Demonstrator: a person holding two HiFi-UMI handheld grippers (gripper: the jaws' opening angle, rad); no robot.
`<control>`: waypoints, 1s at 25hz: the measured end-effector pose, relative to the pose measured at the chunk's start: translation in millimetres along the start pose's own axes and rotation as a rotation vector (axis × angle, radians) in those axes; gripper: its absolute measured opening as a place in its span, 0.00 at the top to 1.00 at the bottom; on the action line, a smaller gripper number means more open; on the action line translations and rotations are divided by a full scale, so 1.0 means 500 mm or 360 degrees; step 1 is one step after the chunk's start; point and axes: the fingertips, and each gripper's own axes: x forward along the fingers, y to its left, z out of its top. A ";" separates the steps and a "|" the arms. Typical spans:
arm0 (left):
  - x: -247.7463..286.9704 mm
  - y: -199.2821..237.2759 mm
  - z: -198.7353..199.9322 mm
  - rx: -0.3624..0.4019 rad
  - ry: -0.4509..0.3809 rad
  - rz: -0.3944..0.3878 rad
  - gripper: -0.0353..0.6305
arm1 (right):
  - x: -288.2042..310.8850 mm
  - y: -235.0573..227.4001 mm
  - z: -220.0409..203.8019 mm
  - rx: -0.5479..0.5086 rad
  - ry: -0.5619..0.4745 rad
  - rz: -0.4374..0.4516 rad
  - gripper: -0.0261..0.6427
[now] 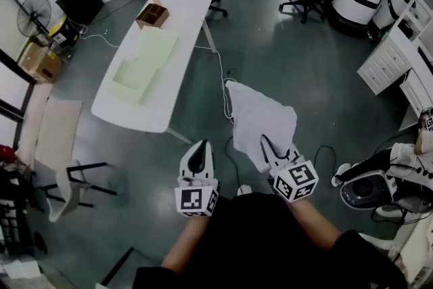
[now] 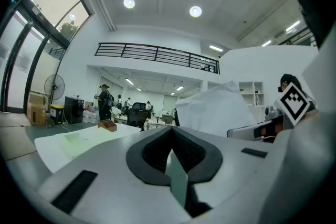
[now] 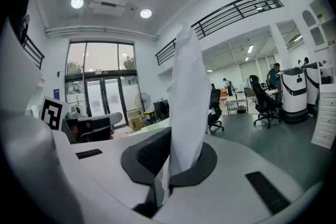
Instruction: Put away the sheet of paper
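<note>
While my right gripper pinched the sheet of paper in its jaws, the worktop lay well apart. My left gripper had its jaws pressed together, empty.

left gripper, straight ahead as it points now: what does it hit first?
Nothing close, as far as I can tell. The left gripper points between the white table on its left and the sheet of paper on its right. The black office chair far back looks first, depth unclear.
</note>
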 end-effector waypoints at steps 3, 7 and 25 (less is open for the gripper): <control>-0.002 -0.008 -0.007 0.0015 0.0008 0.0000 0.94 | -0.006 -0.005 -0.007 0.0031 -0.0004 0.0013 0.96; -0.008 -0.020 -0.012 0.0026 0.0006 0.0020 0.94 | -0.021 -0.017 -0.015 0.0062 -0.0015 0.0021 0.96; 0.097 0.029 -0.039 -0.0004 0.0076 0.0024 0.94 | 0.079 -0.085 -0.003 0.0093 -0.0037 0.0060 0.96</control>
